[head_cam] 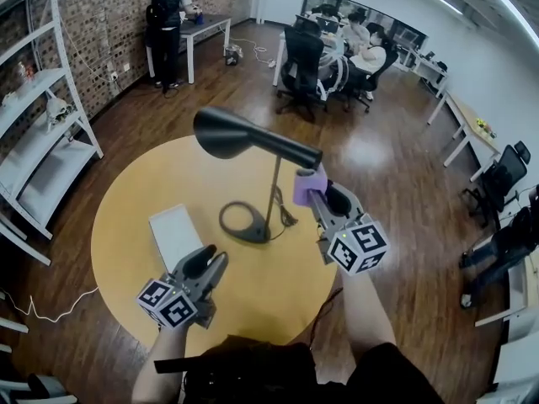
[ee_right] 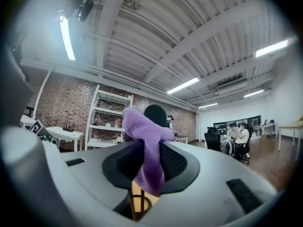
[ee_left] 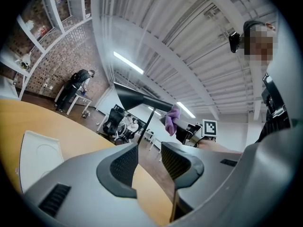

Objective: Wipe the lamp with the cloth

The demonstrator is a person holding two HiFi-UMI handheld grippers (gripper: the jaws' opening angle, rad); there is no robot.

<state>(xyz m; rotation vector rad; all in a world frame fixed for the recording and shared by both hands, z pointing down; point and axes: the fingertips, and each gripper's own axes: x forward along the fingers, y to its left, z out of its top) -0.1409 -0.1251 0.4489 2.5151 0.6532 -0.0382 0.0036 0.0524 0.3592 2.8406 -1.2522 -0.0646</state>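
The fingers (ee_right: 176, 162) of your right gripper (head_cam: 313, 195) are clamping down on a purple cloth (ee_right: 145, 141), which is bunching up above them and hanging down between them. The fingers (ee_left: 124, 166) of your left gripper (head_cam: 211, 264) are standing apart with nothing between them.

You are holding the cloth up at the narrow right end of the black desk lamp (head_cam: 253, 140), just where its long cone-shaped head is meeting the thin upright stem (head_cam: 274, 194). From the head view and the left gripper view the cloth is looking as though it is touching that end, with the wide mouth of the head pointing away to the left.

The lamp is standing near the middle of a round yellow tabletop (head_cam: 130, 204), resting on a dark ring-shaped base (head_cam: 243, 222) with a cord trailing off to its right. A white tray (head_cam: 174, 233) is lying flat just left of the base. Your left gripper is hovering low over the near part of the tabletop, just beside the tray's near right corner and well apart from the lamp.

Far off, people are sitting at desks, one person is standing at a table by the brick wall, and a white shelf unit (head_cam: 50, 108) is standing at the left.
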